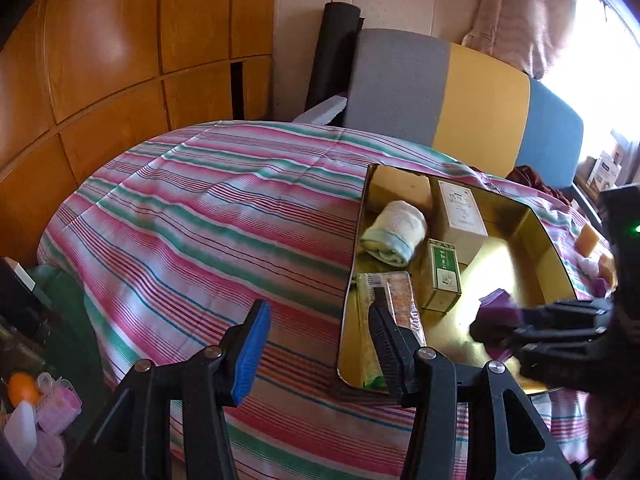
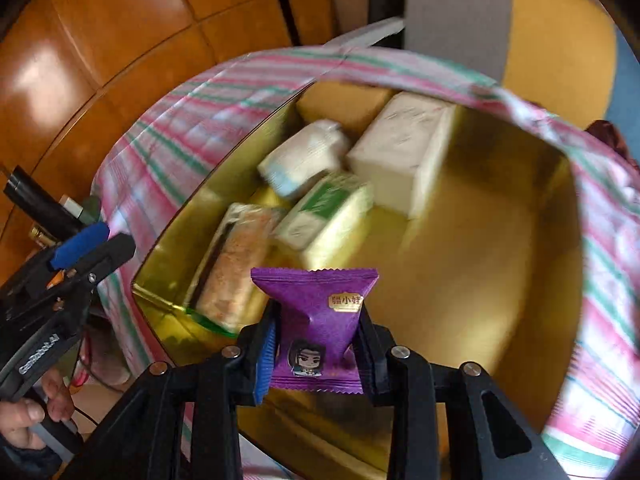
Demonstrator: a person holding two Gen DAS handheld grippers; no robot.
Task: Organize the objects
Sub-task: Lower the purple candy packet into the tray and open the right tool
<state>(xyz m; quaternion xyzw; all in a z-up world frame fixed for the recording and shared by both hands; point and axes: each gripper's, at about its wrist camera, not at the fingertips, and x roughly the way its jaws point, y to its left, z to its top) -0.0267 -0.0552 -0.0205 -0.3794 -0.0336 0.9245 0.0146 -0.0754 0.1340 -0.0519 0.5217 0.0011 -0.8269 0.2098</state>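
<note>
Right hand-held gripper (image 2: 316,354) clamps a purple snack packet (image 2: 320,320) above the gold tray (image 2: 460,280); left hand-held gripper (image 1: 320,344), jaws apart and empty, hovers beside it.

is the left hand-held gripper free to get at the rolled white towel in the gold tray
Probably yes: the left hand-held gripper is empty, and the rolled white towel lies uncovered in the gold tray.
</note>
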